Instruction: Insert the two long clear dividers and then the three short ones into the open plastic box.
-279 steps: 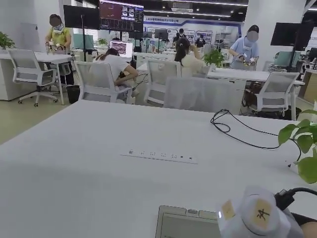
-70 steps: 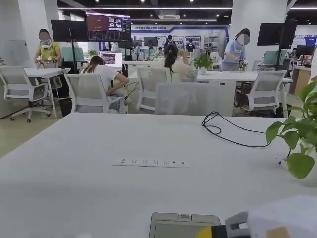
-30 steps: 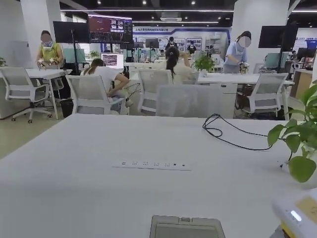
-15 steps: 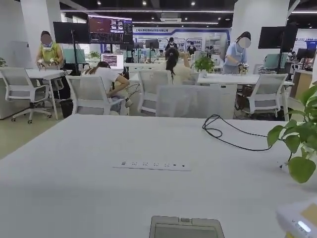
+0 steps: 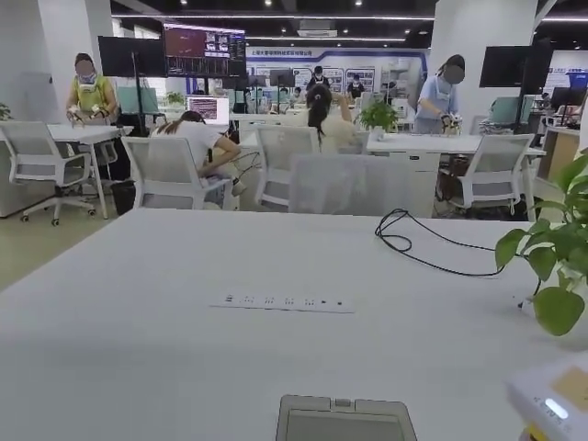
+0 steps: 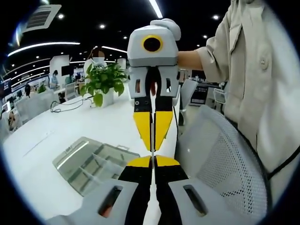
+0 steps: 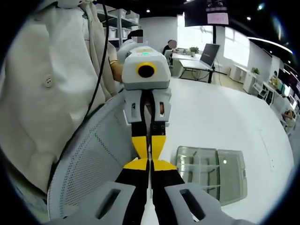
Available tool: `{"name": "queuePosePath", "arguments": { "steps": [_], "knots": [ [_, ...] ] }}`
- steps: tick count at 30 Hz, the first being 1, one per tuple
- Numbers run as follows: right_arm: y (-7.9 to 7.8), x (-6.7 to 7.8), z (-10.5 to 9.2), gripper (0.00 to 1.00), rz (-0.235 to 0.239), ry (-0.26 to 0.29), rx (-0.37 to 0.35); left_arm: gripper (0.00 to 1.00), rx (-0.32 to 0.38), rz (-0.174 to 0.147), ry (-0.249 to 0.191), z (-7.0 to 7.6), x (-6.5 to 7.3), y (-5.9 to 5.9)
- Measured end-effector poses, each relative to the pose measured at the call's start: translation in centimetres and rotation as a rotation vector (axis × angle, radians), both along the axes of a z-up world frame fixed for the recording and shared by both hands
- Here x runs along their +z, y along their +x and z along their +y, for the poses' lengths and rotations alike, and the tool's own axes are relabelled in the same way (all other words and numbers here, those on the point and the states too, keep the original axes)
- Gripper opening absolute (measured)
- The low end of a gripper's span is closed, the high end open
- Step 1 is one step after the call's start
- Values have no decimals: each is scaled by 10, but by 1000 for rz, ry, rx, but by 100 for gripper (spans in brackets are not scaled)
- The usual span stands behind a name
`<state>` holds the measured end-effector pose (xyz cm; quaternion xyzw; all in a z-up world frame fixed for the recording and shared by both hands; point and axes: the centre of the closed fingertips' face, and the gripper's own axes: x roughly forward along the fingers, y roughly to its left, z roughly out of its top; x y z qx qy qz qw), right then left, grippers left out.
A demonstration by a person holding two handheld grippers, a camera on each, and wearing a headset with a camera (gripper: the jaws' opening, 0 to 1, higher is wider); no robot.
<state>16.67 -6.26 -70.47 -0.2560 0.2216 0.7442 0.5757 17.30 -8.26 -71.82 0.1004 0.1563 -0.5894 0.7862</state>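
Hand-held gripper (image 5: 554, 404), box (image 5: 342, 421) partly cropped

a long white table (image 5: 138, 322) carries the open plastic box (image 5: 344, 421) at its near edge, a flat socket strip (image 5: 282, 301) mid-top, a looped black cable (image 5: 413, 243) farther back, and a leafy plant (image 5: 558, 308) on the right.

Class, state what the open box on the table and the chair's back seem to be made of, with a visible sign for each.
Box: apparently clear glossy plastic; the table shows through it and light glints off it. Chair back: matte white mesh, woven or perforated plastic, hard to tell; a fine grid of holes covers it.
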Motion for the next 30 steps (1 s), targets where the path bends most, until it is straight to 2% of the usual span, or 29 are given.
{"name": "queuePosePath", "arguments": {
  "steps": [5,9,13,19,24,27,30],
  "knots": [
    [2,0,2,2,1,-17,-12,0,30,16,-21,1,1,2],
    [5,-1,1,2,4,-45,-28,1,44,15,-13,2,-1,4],
    [9,-2,0,2,-10,-67,-35,9,63,22,-25,3,-2,5],
    [21,-6,-5,2,-12,-127,-69,13,103,21,-1,9,-9,10],
    [34,-9,-7,2,-43,-179,-89,21,156,26,-11,16,-12,17],
    [40,-11,-9,2,-70,-204,-91,27,187,21,-13,20,-14,22],
    [46,-14,-11,2,-78,-234,-105,31,211,11,-11,24,-15,26]
  ]
}}
